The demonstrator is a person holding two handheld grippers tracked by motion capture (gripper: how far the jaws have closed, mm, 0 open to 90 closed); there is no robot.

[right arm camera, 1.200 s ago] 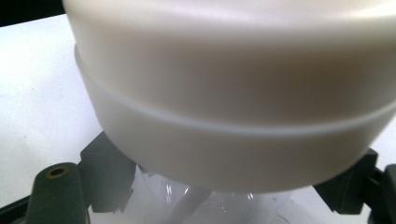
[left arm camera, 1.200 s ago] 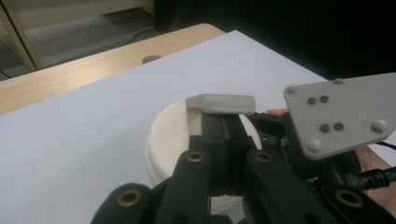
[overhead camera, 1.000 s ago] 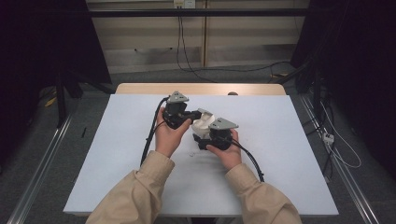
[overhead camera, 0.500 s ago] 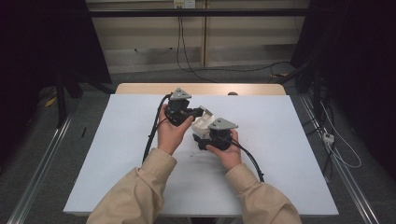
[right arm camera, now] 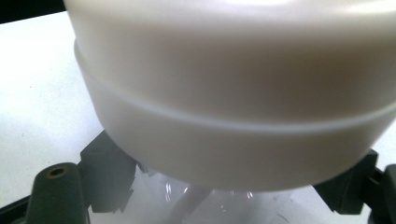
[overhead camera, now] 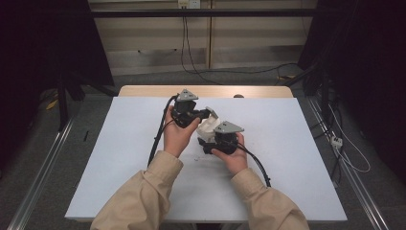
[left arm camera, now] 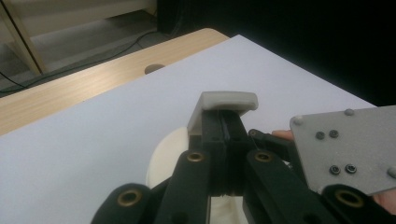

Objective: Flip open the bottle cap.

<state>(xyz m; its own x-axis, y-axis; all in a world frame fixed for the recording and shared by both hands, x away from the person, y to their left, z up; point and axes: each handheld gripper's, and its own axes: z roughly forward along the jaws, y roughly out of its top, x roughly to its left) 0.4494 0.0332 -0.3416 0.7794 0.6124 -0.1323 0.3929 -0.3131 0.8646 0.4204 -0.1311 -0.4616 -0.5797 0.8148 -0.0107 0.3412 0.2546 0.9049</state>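
A cream-white round container is held just above the white table, between two hand-held grippers. My left gripper comes in from the left and is shut on a pale grey flap at the container's top. In the left gripper view its jaws meet on that flap, with the cream body below. My right gripper holds the container from the near side. In the right gripper view the wide white cap looms close, and the jaws clamp the clear part under it.
The table's wooden far edge has a round hole. Cables trail from both grippers toward the person. Metal rails run along the floor on both sides, and a power strip lies on the right.
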